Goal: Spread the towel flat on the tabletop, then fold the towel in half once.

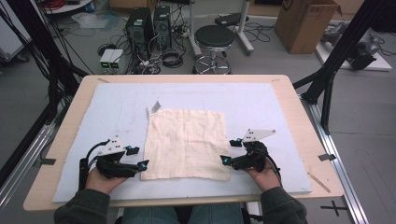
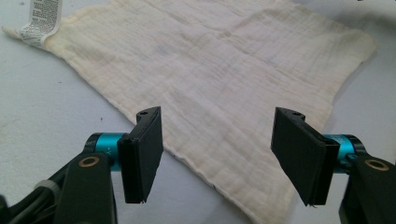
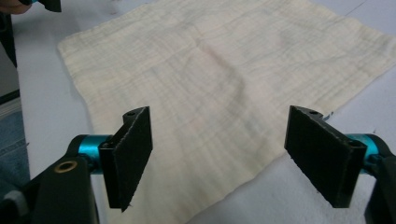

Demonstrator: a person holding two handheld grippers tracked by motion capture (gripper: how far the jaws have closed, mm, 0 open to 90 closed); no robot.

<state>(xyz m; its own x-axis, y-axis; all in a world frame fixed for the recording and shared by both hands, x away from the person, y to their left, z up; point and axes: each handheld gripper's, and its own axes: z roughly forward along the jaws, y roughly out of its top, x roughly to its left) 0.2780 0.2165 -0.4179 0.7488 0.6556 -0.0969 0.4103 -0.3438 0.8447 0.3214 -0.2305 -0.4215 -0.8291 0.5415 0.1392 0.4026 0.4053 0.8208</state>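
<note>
I see the cloth (image 1: 186, 144) lying flat and spread out on the pale mat (image 1: 116, 107) that covers the counter (image 1: 299, 107), near its front edge. A white label (image 1: 153, 108) sticks out at its far left corner. My left gripper (image 1: 136, 157) sits just beside the cloth's near left corner, jaws wide apart and holding nothing; in the left gripper view the cloth's edge lies on the mat beyond and between the two black pads (image 2: 145, 154), untouched. My right gripper (image 1: 230, 150) sits at the near right corner, jaws likewise spread wide and empty, the cloth running loose between them in the right gripper view.
</note>
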